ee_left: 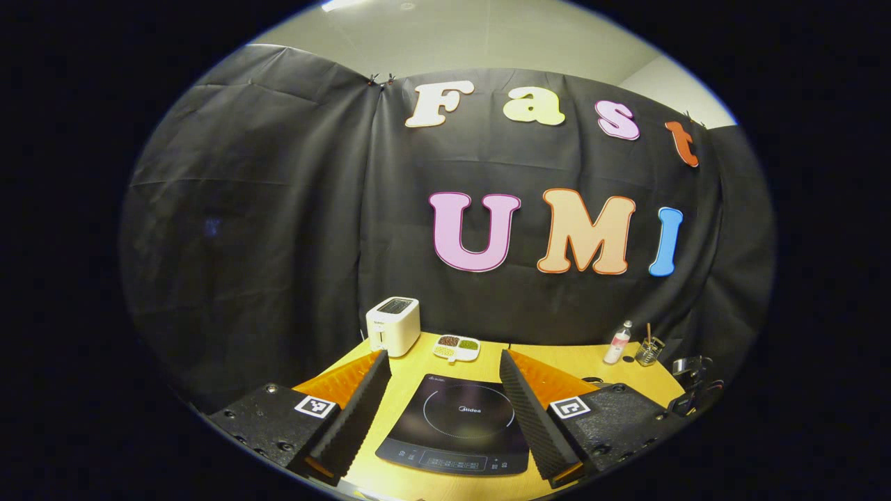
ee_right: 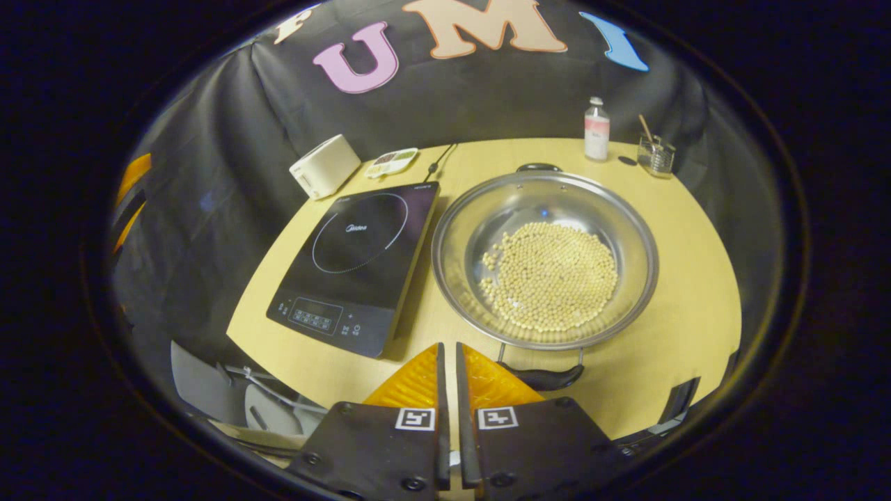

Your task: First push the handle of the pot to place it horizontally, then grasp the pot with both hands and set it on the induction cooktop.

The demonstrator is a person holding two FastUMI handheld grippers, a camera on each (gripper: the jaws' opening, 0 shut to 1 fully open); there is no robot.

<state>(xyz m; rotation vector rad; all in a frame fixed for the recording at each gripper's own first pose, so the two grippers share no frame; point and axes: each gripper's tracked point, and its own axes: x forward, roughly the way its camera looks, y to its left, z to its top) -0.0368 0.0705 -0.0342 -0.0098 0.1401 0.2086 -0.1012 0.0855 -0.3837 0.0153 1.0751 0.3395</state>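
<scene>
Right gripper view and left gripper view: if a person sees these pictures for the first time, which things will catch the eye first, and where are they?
First comes the shiny steel pot, full of pale round beans, on the yellow table to the right of the black induction cooktop. The right gripper, its orange fingers nearly together, sits low by the pot's near black handle. In the left gripper view, the left gripper stands wide open in front of the cooktop.

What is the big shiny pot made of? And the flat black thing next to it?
The round silver pot holding pale beans looks like polished metal, probably stainless steel: its wall mirrors the light. Its dark handles could be plastic; hard to tell. The flat black induction cooktop seems to have a smooth glass top, since it is glossy with a printed white ring.
</scene>
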